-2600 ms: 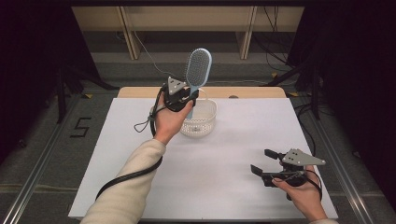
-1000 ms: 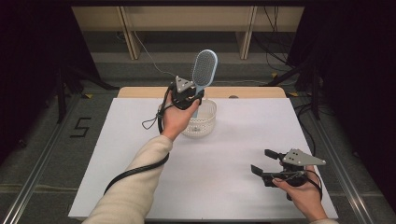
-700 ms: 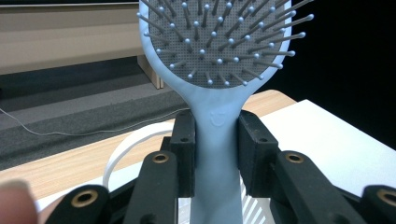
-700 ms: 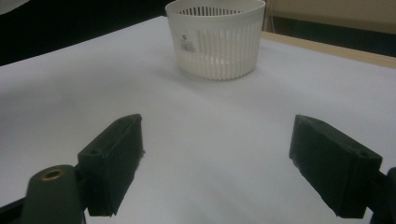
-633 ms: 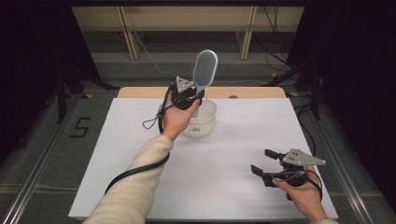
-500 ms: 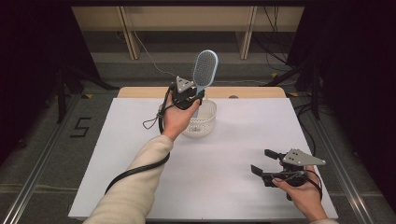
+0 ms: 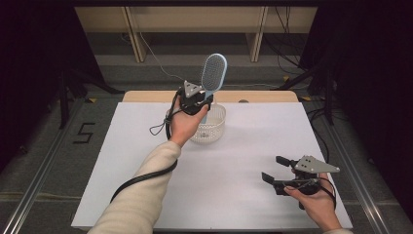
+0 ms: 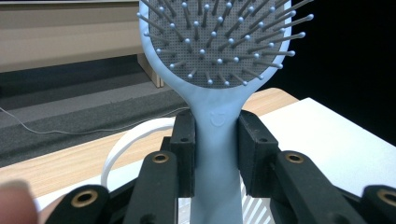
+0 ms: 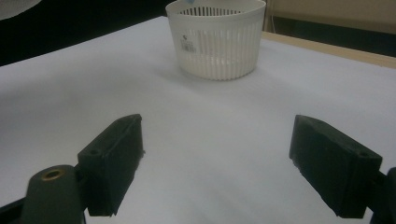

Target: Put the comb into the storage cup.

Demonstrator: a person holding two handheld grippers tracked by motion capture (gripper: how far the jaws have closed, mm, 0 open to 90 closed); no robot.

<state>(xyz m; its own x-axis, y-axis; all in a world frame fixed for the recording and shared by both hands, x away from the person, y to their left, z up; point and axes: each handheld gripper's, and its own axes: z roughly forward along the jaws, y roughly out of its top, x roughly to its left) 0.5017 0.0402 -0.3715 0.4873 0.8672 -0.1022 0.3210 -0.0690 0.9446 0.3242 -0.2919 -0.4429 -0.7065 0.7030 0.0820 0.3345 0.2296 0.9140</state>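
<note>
- White sheeting covers the table (image 7: 243, 195) in the high view; we see the left gripper (image 7: 198, 101) raised above the white basket (image 7: 209, 127), clamping a blue hairbrush (image 7: 213, 73) upright, while the right gripper (image 7: 277, 170) hovers wide apart near the front right.
- From the left gripper view we see both jaws pressed against the brush's handle, bristles facing us.
- From the right gripper view we see spread, empty jaws, with the basket well beyond.
</note>
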